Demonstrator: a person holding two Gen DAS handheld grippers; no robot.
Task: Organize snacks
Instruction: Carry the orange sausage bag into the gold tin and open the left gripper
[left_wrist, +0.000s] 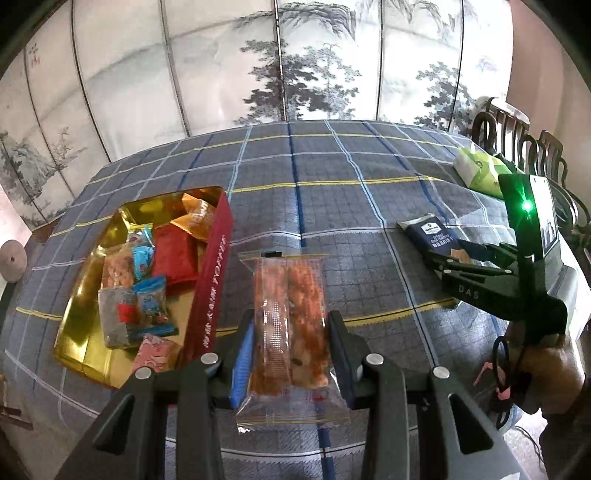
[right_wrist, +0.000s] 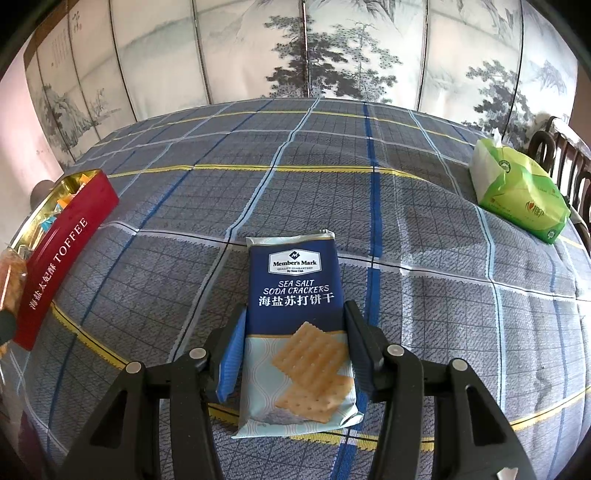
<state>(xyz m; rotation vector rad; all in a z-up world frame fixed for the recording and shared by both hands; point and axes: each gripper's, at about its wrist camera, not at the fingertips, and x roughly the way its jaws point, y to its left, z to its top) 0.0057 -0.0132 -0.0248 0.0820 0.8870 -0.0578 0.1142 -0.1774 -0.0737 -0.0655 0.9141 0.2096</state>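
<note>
A clear packet of orange-brown snacks (left_wrist: 291, 280) sits between the pads of my left gripper (left_wrist: 291, 317), which is shut on it and holds it above the checked tablecloth. To its left stands the open red toffee tin (left_wrist: 214, 280), gold inside, with several wrapped snacks in it. A blue pack of sea salt soda crackers (right_wrist: 295, 277) lies flat on the cloth, and my right gripper (right_wrist: 295, 306) is shut on its lower half, pads against both long edges. In the left wrist view the right gripper (left_wrist: 454, 258) is at the right, with the cracker pack (left_wrist: 428, 232) in it.
A green tissue pack (right_wrist: 517, 192) lies at the far right of the table near dark wooden chairs (left_wrist: 517, 140). The red tin (right_wrist: 62, 258) is far left in the right wrist view. A painted folding screen (right_wrist: 295, 48) stands behind the table.
</note>
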